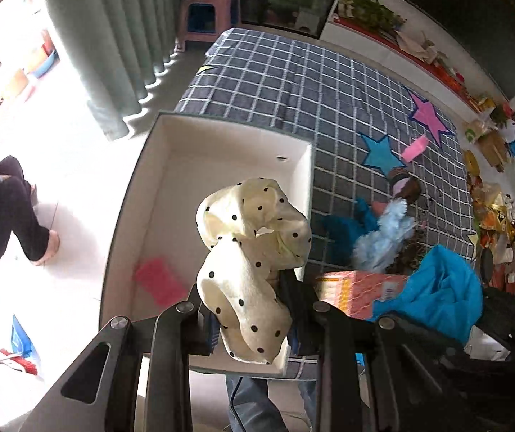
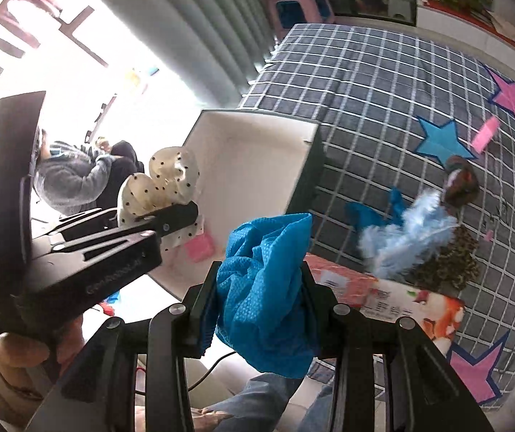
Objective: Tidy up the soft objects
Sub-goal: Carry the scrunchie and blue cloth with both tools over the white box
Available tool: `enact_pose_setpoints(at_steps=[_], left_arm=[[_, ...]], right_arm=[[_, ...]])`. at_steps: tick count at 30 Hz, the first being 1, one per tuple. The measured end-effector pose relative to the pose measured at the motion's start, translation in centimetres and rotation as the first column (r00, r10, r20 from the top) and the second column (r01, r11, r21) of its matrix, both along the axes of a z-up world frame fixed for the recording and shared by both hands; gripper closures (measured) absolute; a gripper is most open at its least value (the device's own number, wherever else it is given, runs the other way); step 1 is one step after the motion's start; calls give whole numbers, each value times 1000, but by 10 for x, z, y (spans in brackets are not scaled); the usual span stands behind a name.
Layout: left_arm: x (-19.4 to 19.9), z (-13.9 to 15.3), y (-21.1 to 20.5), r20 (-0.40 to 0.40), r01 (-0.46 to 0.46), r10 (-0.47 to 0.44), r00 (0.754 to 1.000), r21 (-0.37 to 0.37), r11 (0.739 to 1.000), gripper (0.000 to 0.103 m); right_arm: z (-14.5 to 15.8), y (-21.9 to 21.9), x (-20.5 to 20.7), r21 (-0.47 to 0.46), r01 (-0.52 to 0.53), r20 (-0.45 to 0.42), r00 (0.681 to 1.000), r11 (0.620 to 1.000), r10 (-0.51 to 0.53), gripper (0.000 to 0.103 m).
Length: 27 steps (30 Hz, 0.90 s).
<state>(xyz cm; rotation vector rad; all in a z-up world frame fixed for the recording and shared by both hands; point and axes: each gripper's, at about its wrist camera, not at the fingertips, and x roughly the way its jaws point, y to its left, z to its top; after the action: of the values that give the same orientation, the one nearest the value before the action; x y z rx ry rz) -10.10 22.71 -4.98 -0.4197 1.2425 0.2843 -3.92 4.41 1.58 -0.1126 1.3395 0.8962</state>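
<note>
Cream fabric with black polka dots, a scrunchie [image 1: 253, 252], is pinched tight between your left gripper [image 1: 248, 309] fingers, bunched up above them and drooping below. Just beyond those fingers sits a white open box [image 1: 221, 136], with a pink sponge-like block [image 1: 158, 284] lying on its floor to the left of the scrunchie. The scrunchie hangs over the box's near right part.

Your right gripper [image 2: 259, 309] fingers are clamped on a wad of blue textured cloth [image 2: 264, 288], which fills the gap between them and spills out in front. To their left your other gripper shows, held in a hand [image 2: 16, 363], with the scrunchie over the box's near edge.

Beyond and right of the right fingers, a pink printed carton [image 2: 401, 298] lies on the bench [image 2: 365, 79], which wears a dark checked cloth. Past the carton lie a pale blue feathery piece [image 2: 408, 237], another blue cloth [image 2: 376, 212], a brown-and-pink soft item [image 2: 462, 180], a blue star [image 2: 441, 140] and a pink block [image 2: 486, 133]. A person [image 1: 1, 212] sits on the floor far left.
</note>
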Motion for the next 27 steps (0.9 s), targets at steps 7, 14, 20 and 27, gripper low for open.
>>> enact_pose_setpoints(at_steps=[7,14,20,27], left_arm=[[-14,-6,19,2,-32,32,1000,-1,1000,72],[-19,-8,30,27,-47,47,999,-9,999,72],[-18,-9,36,31,-52,52,998,-11,999,72],[-15,-12,43,30,-61,61,998,-18,998,72]], right_arm=[[5,25,-9,-12,-37,18,999,999,37,62],[9,44,-8,-22,-54,27,998,998,55,62],[10,54,-4,-26,-61,29,998,998,62,62],[8,63,-1,-38,-72,28,997,997,73,62]])
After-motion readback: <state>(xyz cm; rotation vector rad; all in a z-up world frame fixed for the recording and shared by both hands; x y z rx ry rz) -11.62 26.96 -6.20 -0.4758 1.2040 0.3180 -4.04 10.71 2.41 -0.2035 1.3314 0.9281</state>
